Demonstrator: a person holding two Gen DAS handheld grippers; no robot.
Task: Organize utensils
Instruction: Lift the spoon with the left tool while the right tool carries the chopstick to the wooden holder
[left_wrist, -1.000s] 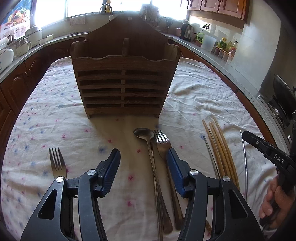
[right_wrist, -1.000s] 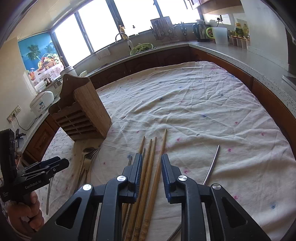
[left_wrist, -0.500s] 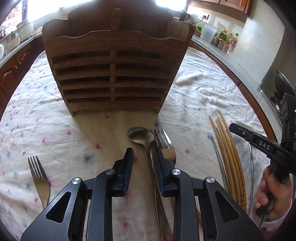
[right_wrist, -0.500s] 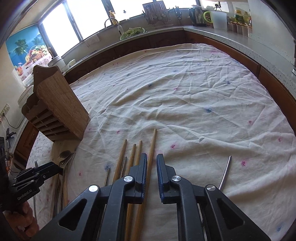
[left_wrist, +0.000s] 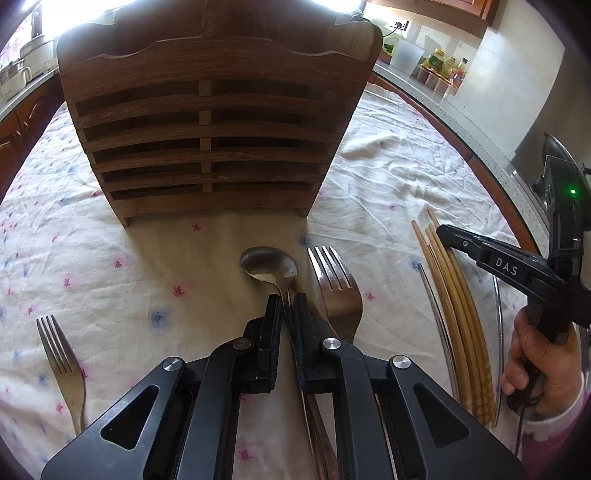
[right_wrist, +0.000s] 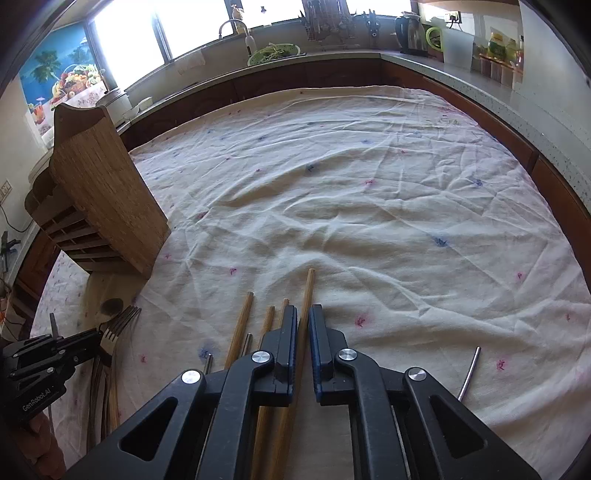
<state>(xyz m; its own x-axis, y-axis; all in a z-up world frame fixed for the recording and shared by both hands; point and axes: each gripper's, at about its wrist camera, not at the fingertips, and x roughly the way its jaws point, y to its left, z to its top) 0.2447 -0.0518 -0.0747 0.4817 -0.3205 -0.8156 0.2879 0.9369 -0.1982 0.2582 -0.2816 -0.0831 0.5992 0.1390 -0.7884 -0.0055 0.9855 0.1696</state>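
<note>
You are at the pick-up step. Your left gripper (left_wrist: 287, 301) has just closed on the spoon (left_wrist: 271, 267) lying before the wooden rack (left_wrist: 207, 122); your right gripper (right_wrist: 303, 314) has clamped one chopstick (right_wrist: 307, 291) right of it. Next, lift both clear, then slot them into the rack.

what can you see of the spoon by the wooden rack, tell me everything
The spoon is shiny grey metal, somewhat tarnished, with an oval bowl facing up. It lies flat on the flowered cloth in front of the slatted wooden rack, bowl end toward the rack and apart from it. Its thin handle runs back between the pads of the left gripper, which has just been closing and now pinches the neck. A fork lies close on its right; whether they touch is hidden.
</note>
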